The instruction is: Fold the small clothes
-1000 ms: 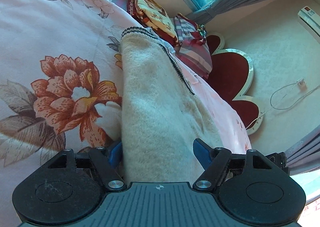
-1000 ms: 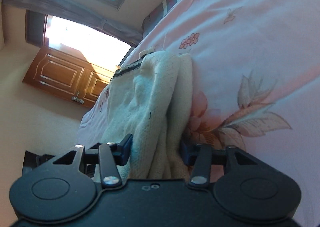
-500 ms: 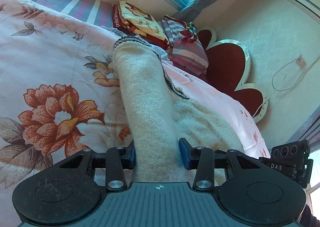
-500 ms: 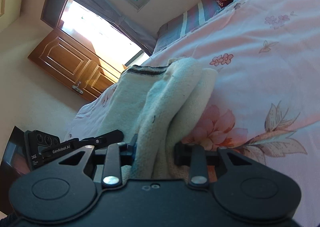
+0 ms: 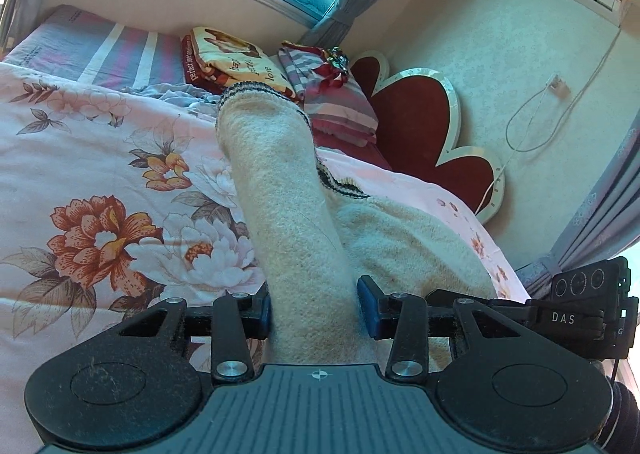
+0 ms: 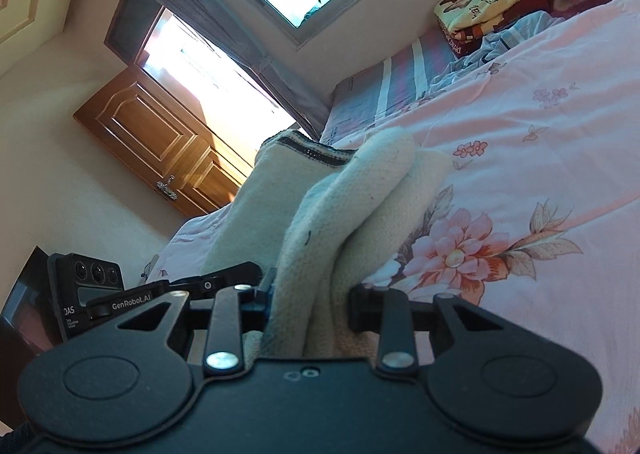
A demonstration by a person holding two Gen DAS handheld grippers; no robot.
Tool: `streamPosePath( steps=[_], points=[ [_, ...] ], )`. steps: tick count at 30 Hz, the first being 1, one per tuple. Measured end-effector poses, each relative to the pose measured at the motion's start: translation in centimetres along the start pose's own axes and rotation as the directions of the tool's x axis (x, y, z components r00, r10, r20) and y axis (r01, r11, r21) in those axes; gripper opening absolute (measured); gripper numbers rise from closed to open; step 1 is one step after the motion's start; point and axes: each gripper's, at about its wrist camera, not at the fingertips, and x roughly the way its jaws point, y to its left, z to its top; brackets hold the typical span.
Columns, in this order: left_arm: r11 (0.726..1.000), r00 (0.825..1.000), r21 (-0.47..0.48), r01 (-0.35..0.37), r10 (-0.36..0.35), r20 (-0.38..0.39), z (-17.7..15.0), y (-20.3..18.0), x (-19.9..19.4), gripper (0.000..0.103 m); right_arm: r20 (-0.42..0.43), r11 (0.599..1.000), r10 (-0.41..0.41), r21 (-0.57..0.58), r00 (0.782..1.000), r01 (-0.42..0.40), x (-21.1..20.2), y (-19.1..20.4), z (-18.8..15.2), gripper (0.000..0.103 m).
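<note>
Lifted clear of the floral bedspread (image 5: 100, 181) so a fold can be carried over — one cream knit garment (image 5: 288, 213), dark-striped hem at its far end. Pinched in two places: left gripper (image 5: 314, 306) clamped on a rolled edge, right gripper (image 6: 308, 300) clamped on a bunched edge. Beyond the garment, toward the headboard (image 5: 420, 121): one folded blanket (image 5: 232, 57), one striped pillow (image 5: 340, 105).

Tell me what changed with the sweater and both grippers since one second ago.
Both grippers closed on the sweater and lifted its near edge off the bed: the left gripper narrowed from wide open to clamped, and the right gripper tightened too. The far striped hem stays on the bed.
</note>
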Motion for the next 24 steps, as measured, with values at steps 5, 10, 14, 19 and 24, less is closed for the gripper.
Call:
streamPosePath(
  steps=[5, 10, 14, 19, 24],
  points=[
    [1.0, 1.0, 0.017, -0.009, 0.008, 0.02, -1.3, -0.2, -3.9, 0.042, 0.005, 1.0, 0.013, -0.011, 1.0, -0.013, -0.4, 2.5, -1.7, 0.031],
    [0.999, 0.999, 0.012, -0.037, 0.036, 0.04, -2.6, 1.2, -8.4, 0.042, -0.012, 0.999, 0.034, -0.032, 0.999, -0.035, 0.8, 5.8, -3.5, 0.031],
    [0.997, 0.996, -0.01, -0.074, 0.075, 0.055, -3.6, 3.5, -11.9, 0.042, -0.042, 0.997, 0.061, -0.043, 0.997, -0.063, 3.0, 8.2, -5.0, 0.031],
    [0.994, 0.993, -0.046, -0.101, 0.103, 0.055, -4.7, 7.0, -15.6, 0.042, -0.089, 0.994, 0.082, -0.057, 0.993, -0.088, 6.5, 11.0, -6.8, 0.031],
    [0.986, 0.99, -0.108, -0.126, 0.132, 0.053, -5.3, 11.3, -17.9, 0.042, -0.133, 0.993, 0.096, -0.058, 0.986, -0.105, 9.9, 13.2, -8.2, 0.031]
  ],
)
